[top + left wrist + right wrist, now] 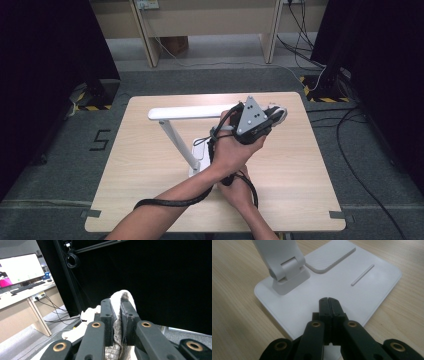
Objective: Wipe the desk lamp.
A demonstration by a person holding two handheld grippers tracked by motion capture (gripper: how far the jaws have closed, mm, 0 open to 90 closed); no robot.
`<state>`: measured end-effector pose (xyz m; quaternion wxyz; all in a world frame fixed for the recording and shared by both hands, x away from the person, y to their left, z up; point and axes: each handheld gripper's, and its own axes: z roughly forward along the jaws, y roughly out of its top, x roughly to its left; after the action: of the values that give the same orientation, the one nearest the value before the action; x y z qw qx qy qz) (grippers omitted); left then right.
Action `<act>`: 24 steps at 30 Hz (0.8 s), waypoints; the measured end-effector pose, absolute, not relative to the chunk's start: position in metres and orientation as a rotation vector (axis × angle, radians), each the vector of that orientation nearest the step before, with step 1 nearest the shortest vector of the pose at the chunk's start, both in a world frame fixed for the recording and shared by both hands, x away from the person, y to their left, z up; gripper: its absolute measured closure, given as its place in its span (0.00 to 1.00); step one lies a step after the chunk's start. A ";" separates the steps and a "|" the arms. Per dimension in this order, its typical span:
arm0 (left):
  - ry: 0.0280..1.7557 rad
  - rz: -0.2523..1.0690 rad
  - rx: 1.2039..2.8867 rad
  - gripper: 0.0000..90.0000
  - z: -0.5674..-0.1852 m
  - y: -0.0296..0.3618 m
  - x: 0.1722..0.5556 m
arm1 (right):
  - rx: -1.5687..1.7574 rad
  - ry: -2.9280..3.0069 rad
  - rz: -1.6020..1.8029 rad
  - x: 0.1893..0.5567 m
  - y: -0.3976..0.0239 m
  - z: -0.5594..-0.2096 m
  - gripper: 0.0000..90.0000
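White desk lamp [172,114], grey-white cloth [117,322], pale wood-grain table [145,165].

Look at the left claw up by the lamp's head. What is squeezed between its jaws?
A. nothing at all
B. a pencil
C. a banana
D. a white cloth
D: in the left gripper view, the left claw has its jaws pressed on a white cloth, which sticks out above them and hangs below.

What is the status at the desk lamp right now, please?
Left tongs shut on cloth at lamp head. Right tongs shut, pressing lamp base. Nothing in the way.
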<state>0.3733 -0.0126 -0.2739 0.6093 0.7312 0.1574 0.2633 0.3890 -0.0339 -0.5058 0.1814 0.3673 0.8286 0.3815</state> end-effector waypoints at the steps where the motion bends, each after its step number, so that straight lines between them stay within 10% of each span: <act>1: 0.360 0.604 1.688 0.91 -0.274 -0.014 0.372 | 1.038 2.340 1.076 0.389 -0.034 -0.506 1.00; 24: 0.457 0.614 1.685 0.91 -0.306 0.021 0.359 | 1.037 2.337 1.084 0.390 -0.033 -0.506 1.00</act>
<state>0.3589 0.0211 -0.3064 0.6015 0.7273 0.1972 0.2652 0.3900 -0.0333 -0.5061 0.1814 0.3673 0.8276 0.3838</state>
